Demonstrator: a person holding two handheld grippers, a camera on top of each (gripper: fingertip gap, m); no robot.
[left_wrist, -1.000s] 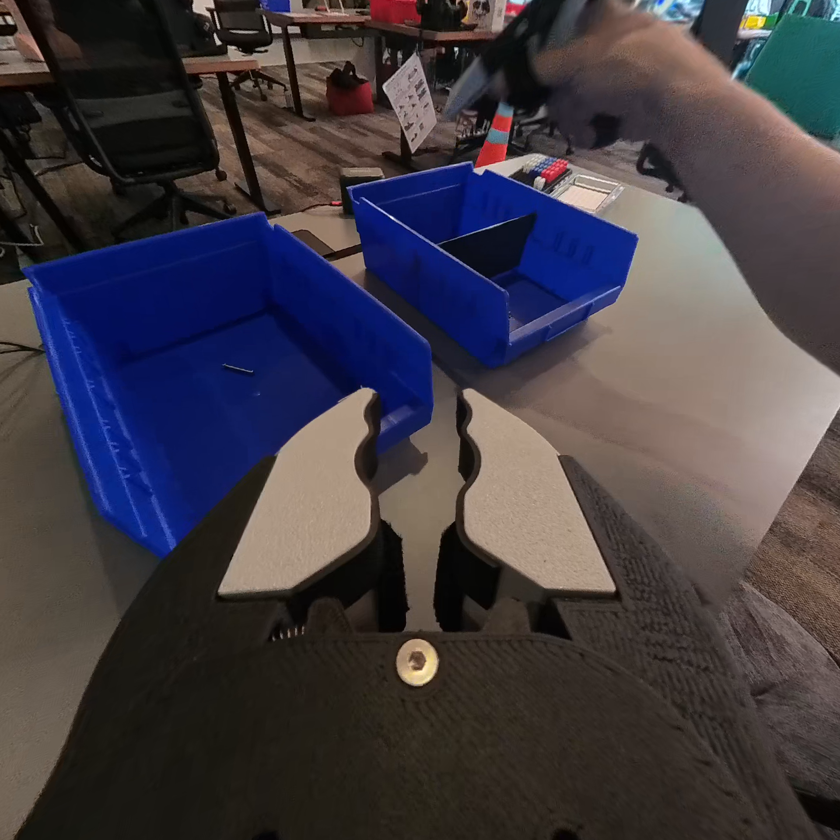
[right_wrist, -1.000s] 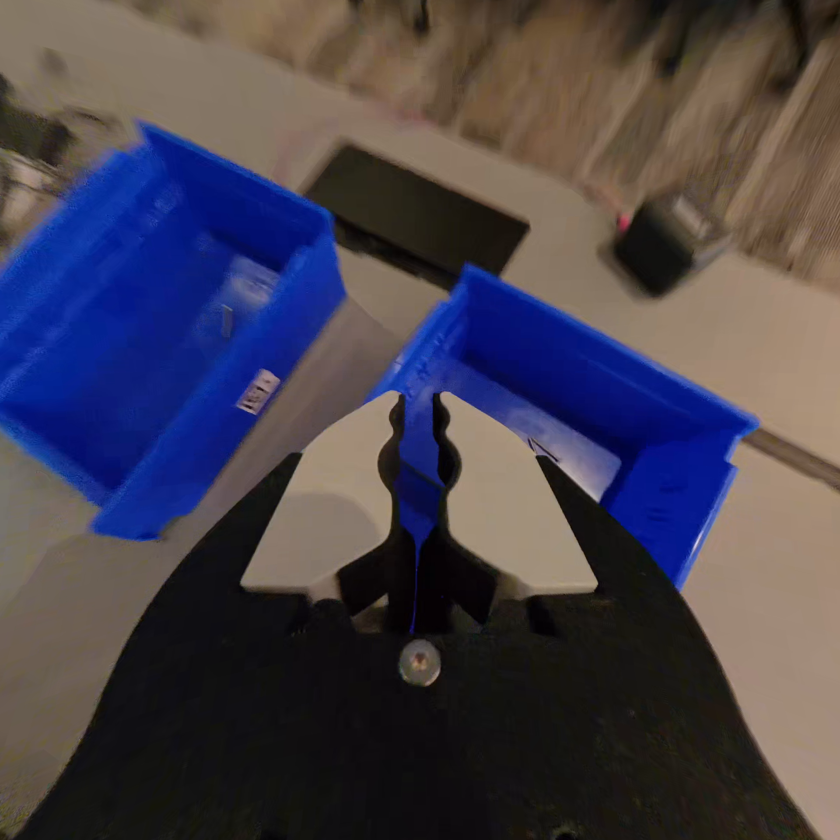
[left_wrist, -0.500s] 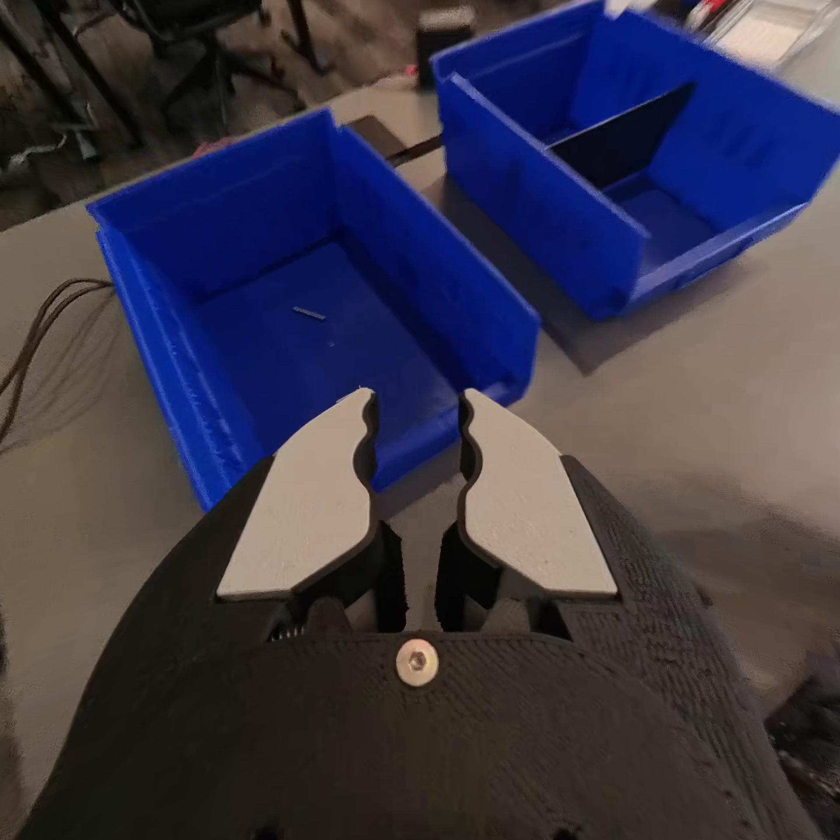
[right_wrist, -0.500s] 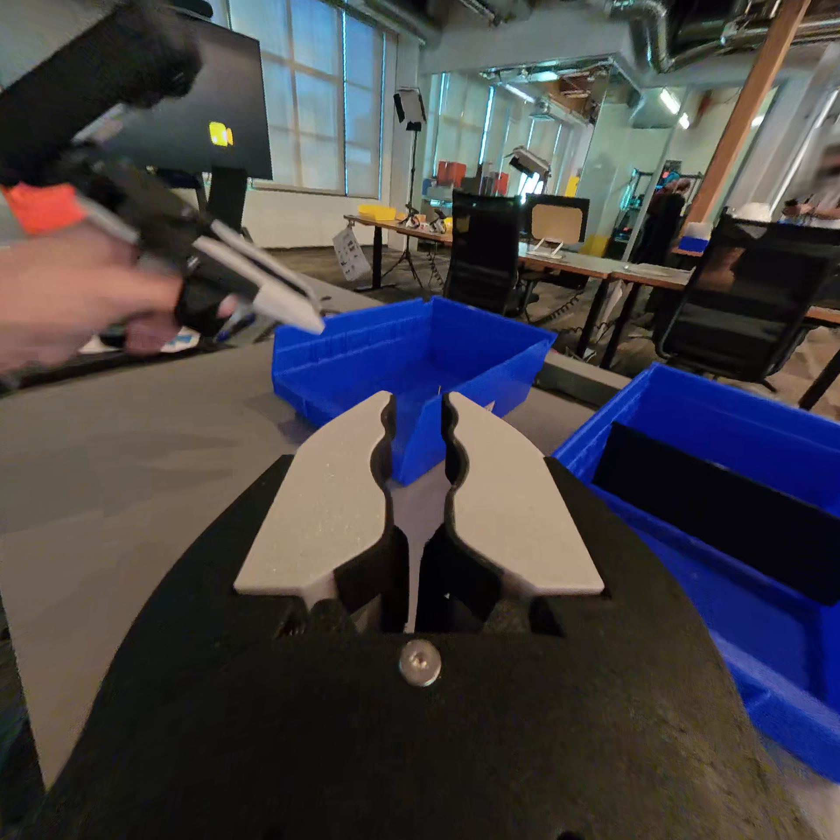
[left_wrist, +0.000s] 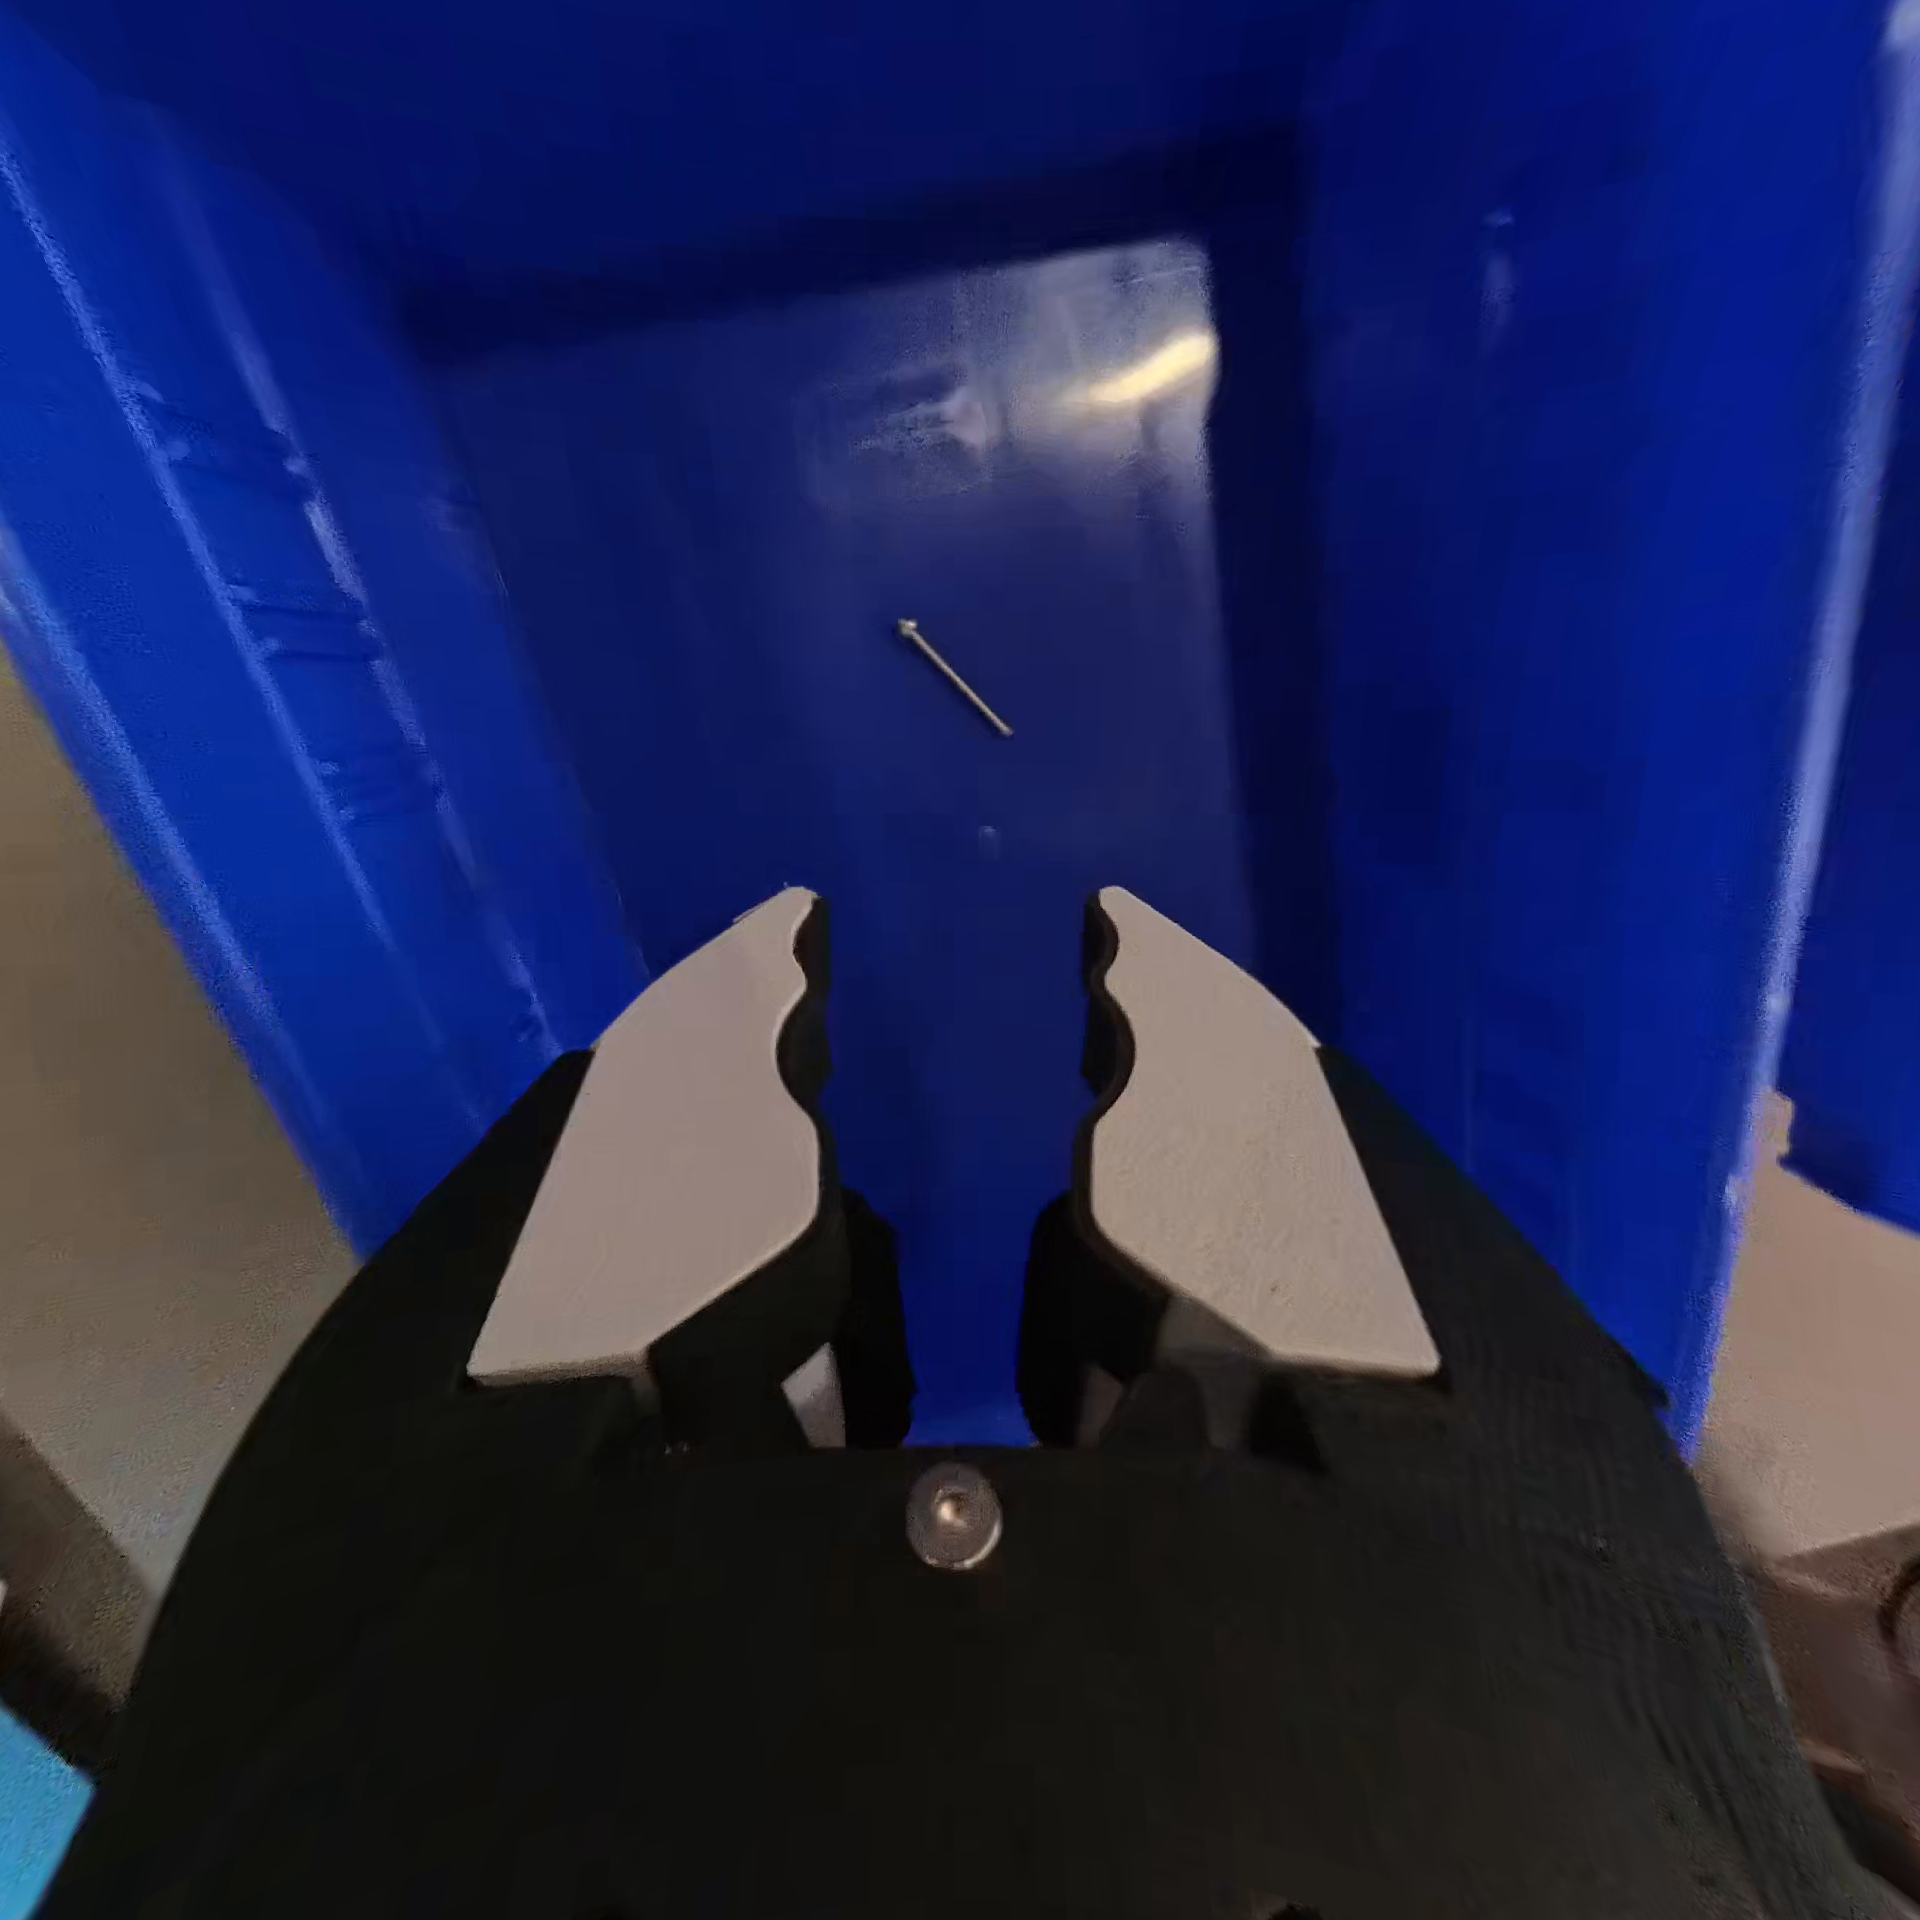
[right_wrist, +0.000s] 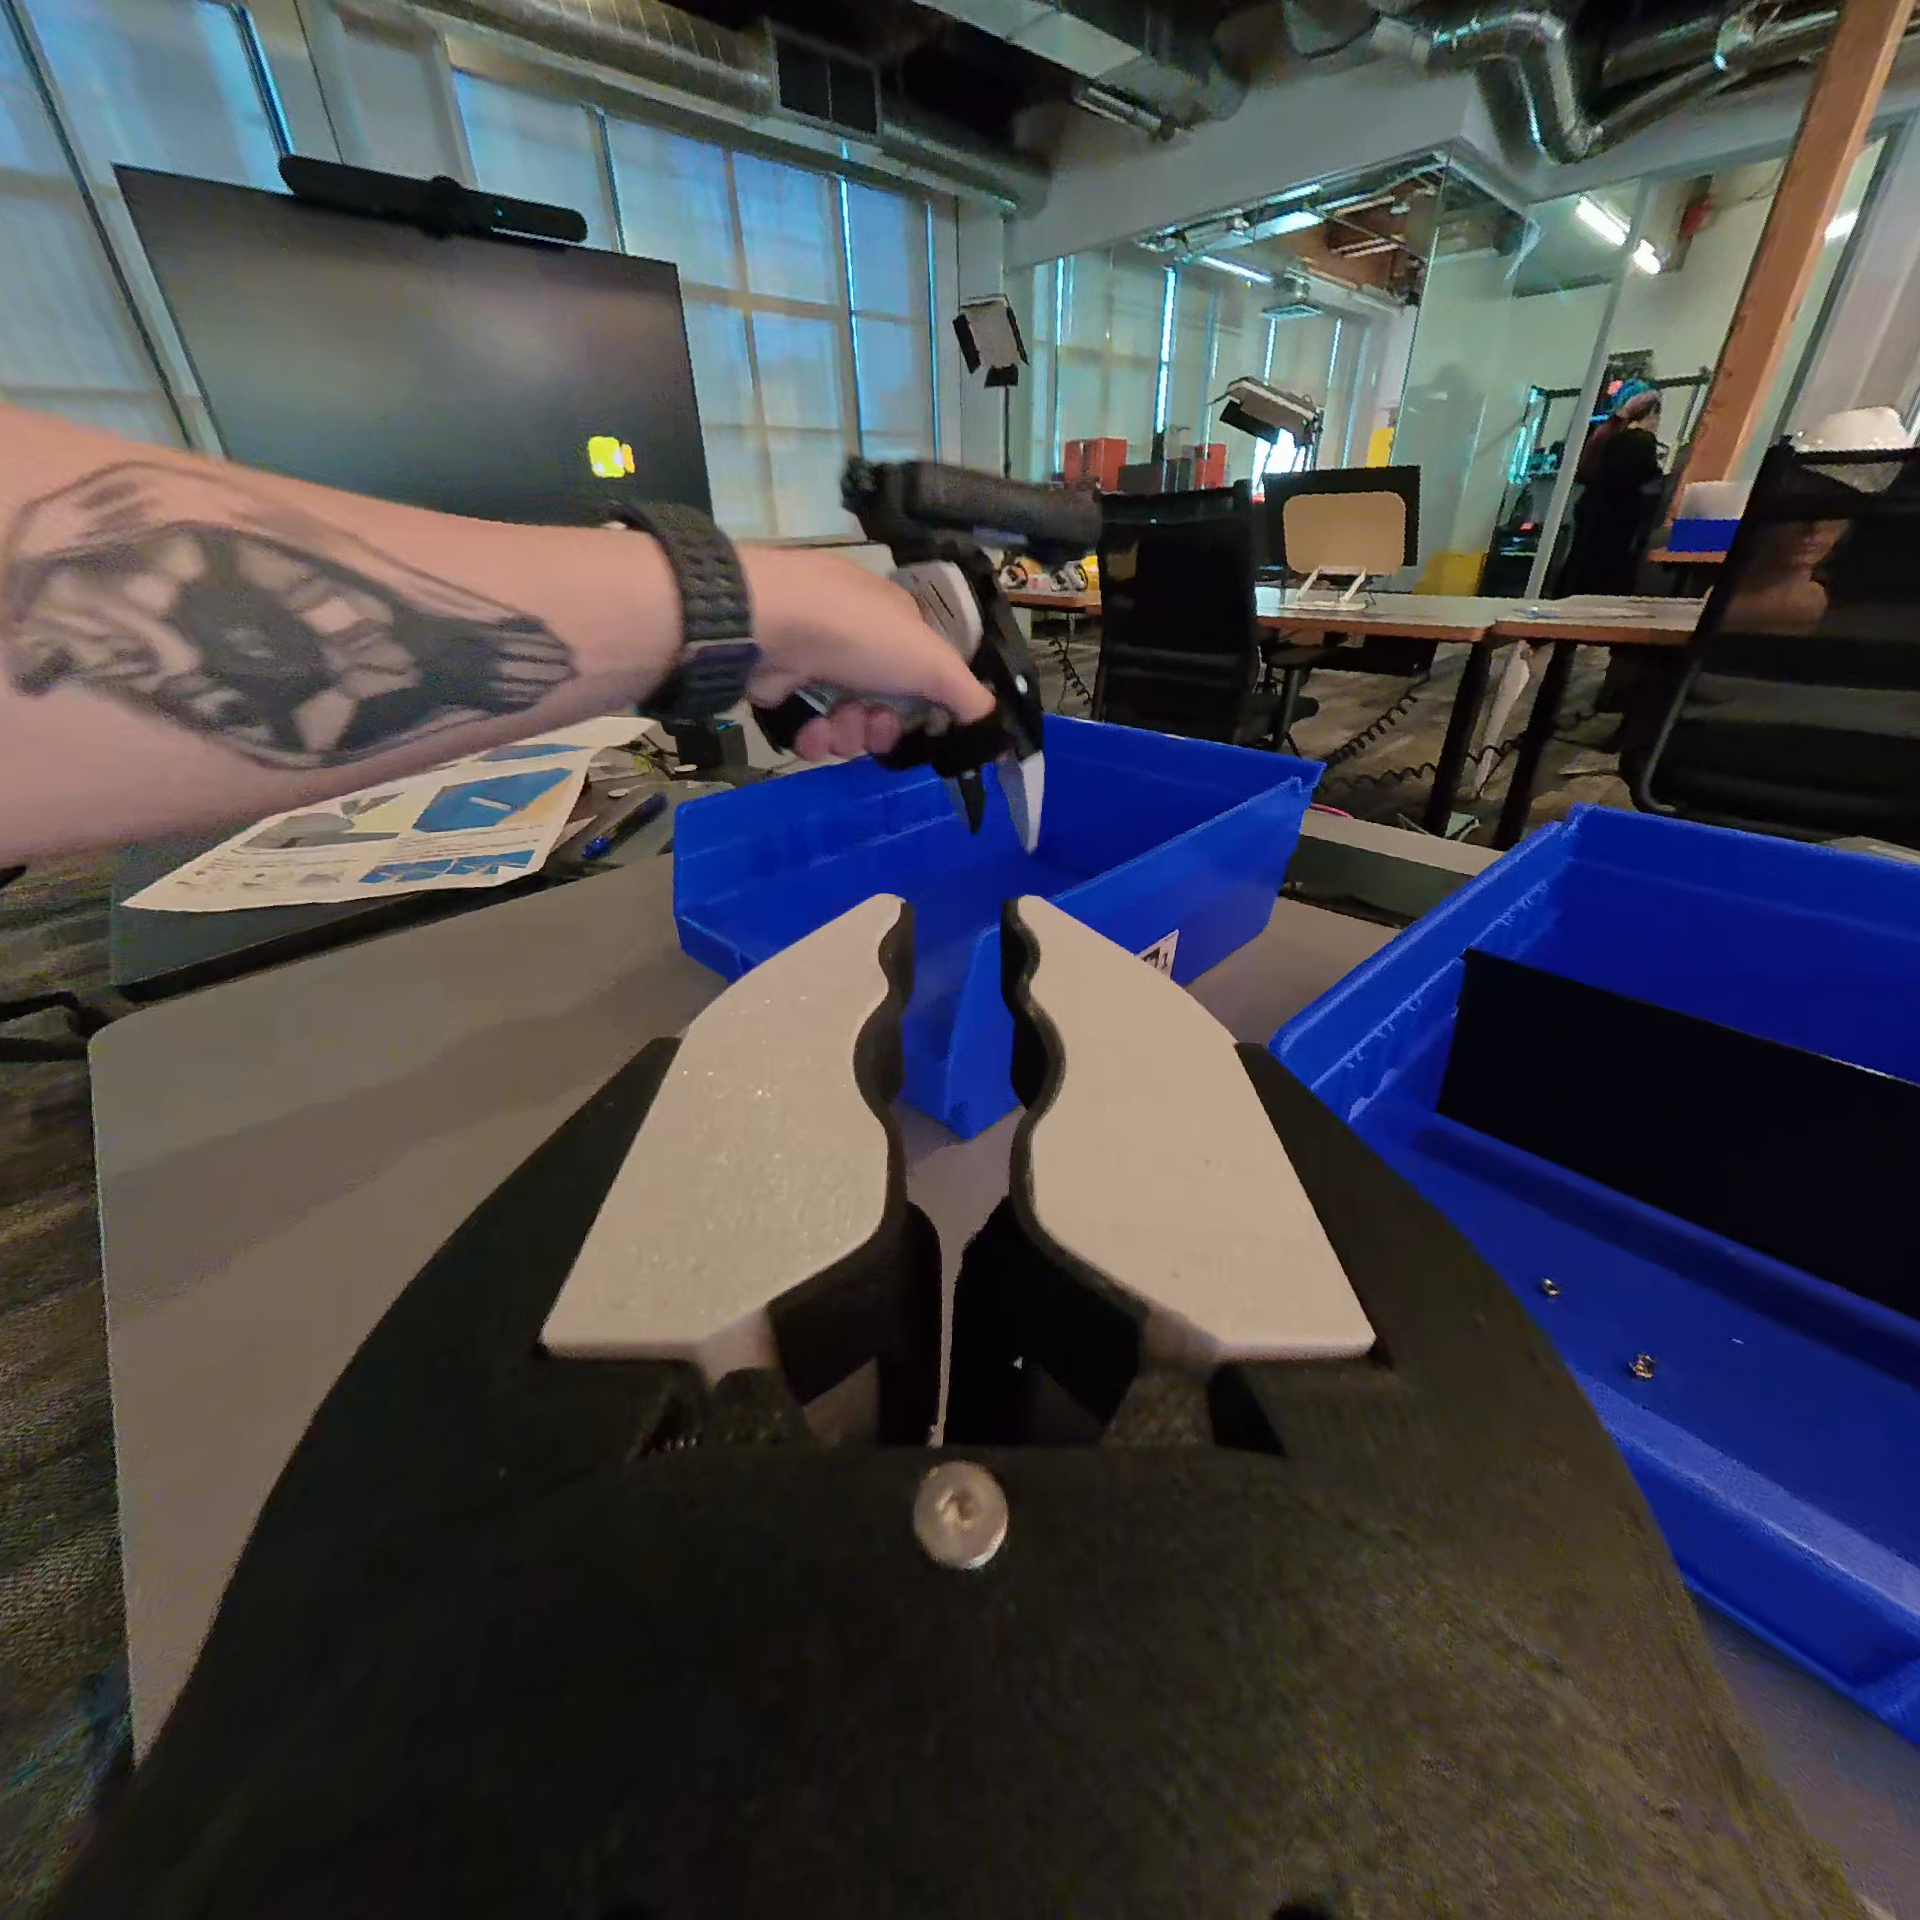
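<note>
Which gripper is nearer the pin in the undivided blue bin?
Left. The left gripper hangs inside the bin, just short of the pin. The right gripper stays outside it over the table.

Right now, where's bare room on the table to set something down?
Free: the grey table left of the near bin, up to the papers, and the strip between that bin and the divided bin. Crowded: the left tongs hang in the near bin over a pin.

Left wrist view looks steeply down, close inside blue bin (left_wrist: 312, 727); right wrist view looks level across tabletop (right_wrist: 364, 1039), sharing that bin (right_wrist: 831, 883).
</note>
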